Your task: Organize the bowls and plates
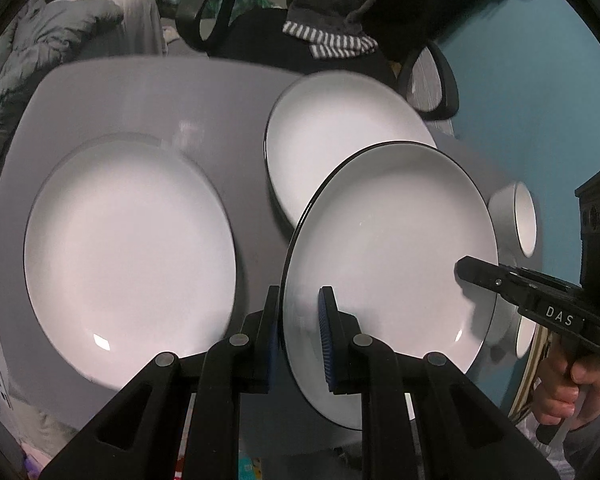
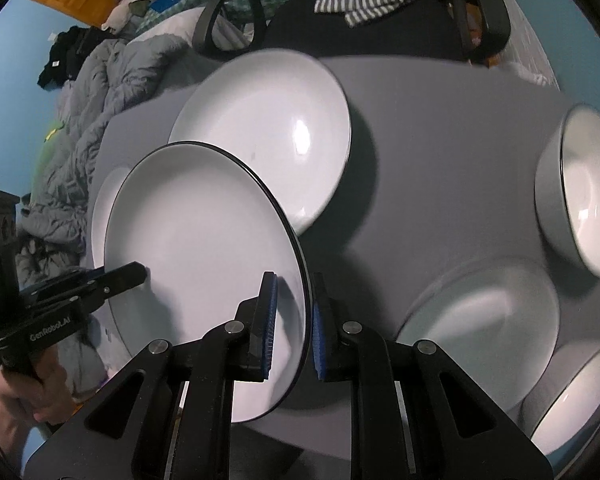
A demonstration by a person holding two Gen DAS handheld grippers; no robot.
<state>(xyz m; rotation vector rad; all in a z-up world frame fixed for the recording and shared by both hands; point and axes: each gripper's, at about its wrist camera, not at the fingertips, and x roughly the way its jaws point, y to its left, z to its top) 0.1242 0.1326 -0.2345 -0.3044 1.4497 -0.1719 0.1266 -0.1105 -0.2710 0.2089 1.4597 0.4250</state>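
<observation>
Both tools pinch one black-rimmed plate (image 1: 388,264) by opposite edges, left tool (image 1: 300,336) and right tool (image 2: 294,328), holding it above the bench (image 2: 420,160), overlapping the far plate (image 1: 340,128).

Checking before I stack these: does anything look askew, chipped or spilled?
Only the black-rimmed white plate sits off level, tilted above the grey table, pinched by the left gripper and right gripper. No chips or spills visible.

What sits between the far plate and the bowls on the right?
Nothing: in the right wrist view, bare grey table runs from the far plate to the bowl at the right edge.
</observation>
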